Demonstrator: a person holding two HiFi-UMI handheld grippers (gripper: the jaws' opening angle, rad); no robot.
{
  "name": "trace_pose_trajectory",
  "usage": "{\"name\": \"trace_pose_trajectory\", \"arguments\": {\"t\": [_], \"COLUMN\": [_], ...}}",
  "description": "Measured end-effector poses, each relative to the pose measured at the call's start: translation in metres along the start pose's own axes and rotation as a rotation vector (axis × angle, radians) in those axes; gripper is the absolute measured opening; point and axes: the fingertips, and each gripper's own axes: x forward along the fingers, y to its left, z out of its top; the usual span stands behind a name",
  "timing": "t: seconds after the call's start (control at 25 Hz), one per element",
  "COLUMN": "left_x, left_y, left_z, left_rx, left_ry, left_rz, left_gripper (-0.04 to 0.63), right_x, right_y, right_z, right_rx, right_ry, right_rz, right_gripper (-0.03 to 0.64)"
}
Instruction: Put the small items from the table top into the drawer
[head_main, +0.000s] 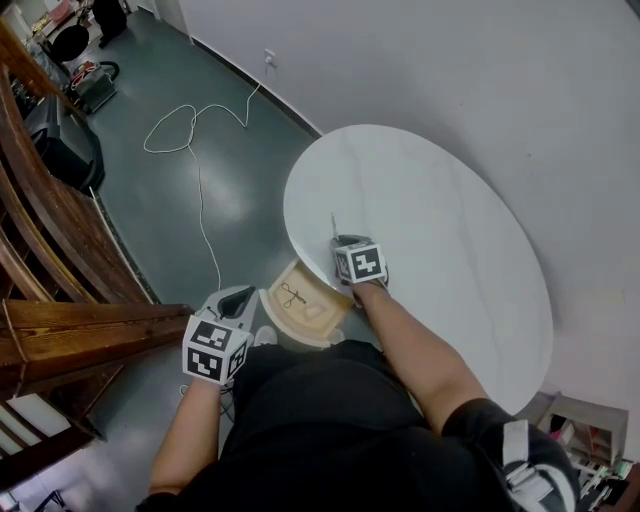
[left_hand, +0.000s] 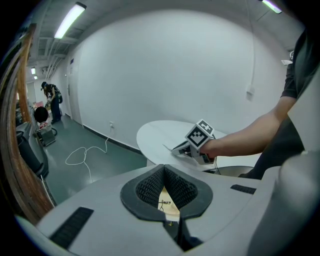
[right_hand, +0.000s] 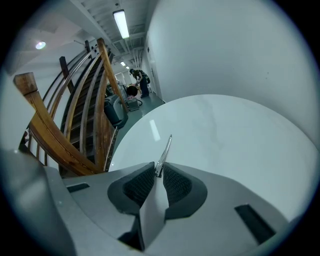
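Right now, a thin metal clip (right_hand: 165, 147) is being pinched by its end between the narrow jaws of the right gripper (right_hand: 159, 171), and it is sticking out over the white round table (head_main: 450, 230), close to the near edge. The left gripper (left_hand: 163, 167) is being held closed with nothing in it, just beside the open wooden drawer (head_main: 270, 300), where a small wire thing (head_main: 292, 294) is lying.

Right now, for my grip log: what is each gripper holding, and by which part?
The right gripper pinches a thin metal clip by its near end; the left gripper holds nothing.
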Motion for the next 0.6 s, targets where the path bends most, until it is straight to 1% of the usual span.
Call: {"name": "trace_pose_trajectory", "arguments": {"t": [0.2, 0.32, 0.6], "left_x": [0.003, 0.007, 0.012], "left_y": [0.001, -0.001, -0.012], "left_z": [0.005, 0.007, 0.009], "left_rx": [0.024, 0.043, 0.108], "left_ry": [-0.007, -0.006, 0.010], "left_rz": [-0.030, -0.057, -0.144], "left_gripper": [0.015, 0.015, 0.015], "right_x": [-0.010, -0.020, -0.051], "right_y": [-0.002, -0.002, 0.008], "right_z": [-0.001, -0.002, -0.007], "right_rx": [0.040, 0.037, 0.076], "right_ry": [-0.002, -0.024, -0.089], "right_rz": [-0.004, -0.002, -0.011], "right_gripper": [0.041, 0.041, 0.040]}}
